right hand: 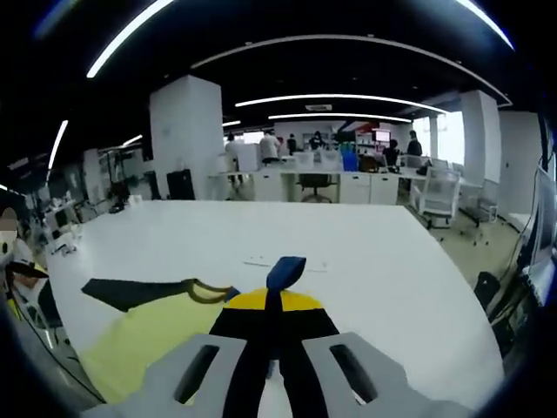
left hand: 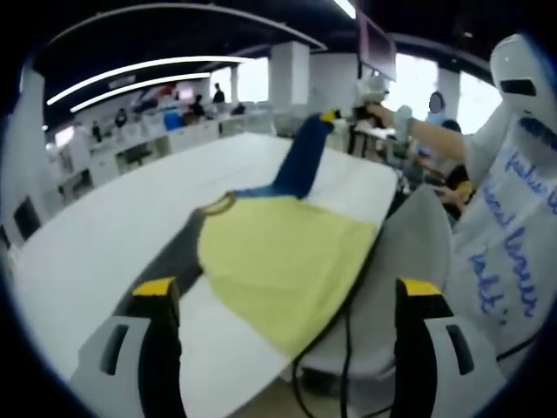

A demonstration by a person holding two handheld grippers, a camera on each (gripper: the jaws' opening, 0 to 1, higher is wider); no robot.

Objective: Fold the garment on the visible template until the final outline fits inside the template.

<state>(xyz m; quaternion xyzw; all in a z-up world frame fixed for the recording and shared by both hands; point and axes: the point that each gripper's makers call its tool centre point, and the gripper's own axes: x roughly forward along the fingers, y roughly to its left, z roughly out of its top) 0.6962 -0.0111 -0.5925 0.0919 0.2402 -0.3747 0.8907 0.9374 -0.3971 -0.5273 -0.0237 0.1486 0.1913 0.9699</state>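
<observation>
The yellow garment (left hand: 283,257) is spread on the white table (left hand: 96,235), partly over a dark template (left hand: 174,257). Its blue sleeve (left hand: 305,161) is pinched and lifted by the right gripper (right hand: 277,300). The left gripper (left hand: 287,300) is held with jaws spread before the table's edge.

I saw blue handwriting on a white sheet (left hand: 509,235) at the right edge of the left gripper view, but I couldn't make out any word of it. I found no readable text in the right gripper view.
</observation>
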